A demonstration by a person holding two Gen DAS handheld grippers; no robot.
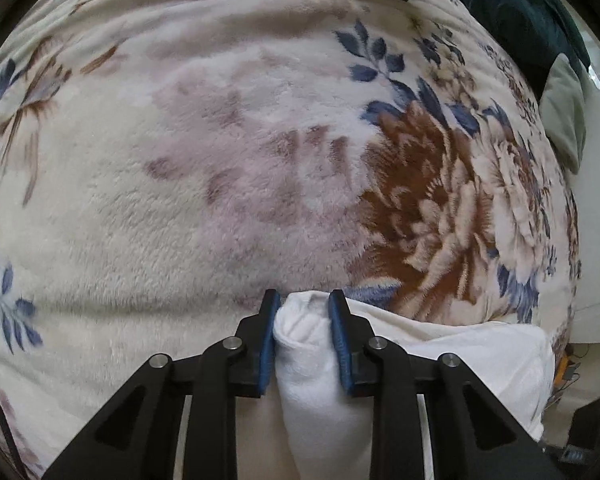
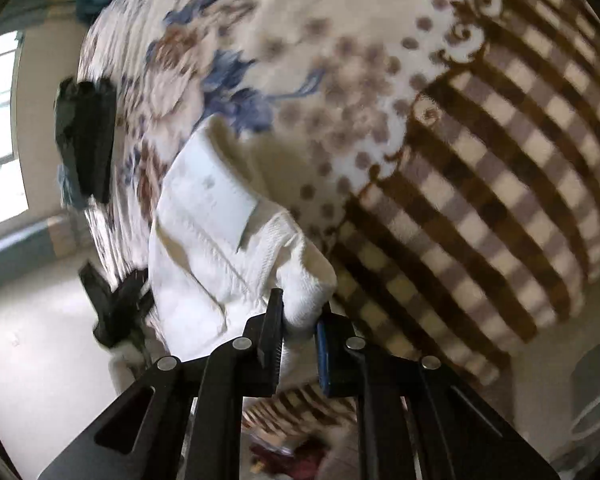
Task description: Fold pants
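The pants are white fleecy cloth. In the left wrist view my left gripper is shut on a bunched fold of them, and the rest trails off to the right over the bed's edge. In the right wrist view my right gripper is shut on a ribbed white corner of the pants, held up above the bed. A white sewn-in label shows on the lifted cloth. The other gripper shows dark at the left, at the cloth's far end.
A plush floral blanket covers the bed, with a brown checked border on one side. A dark green cloth and a grey pillow lie at the far right. A black object sits at the bed's edge. Pale floor lies beyond.
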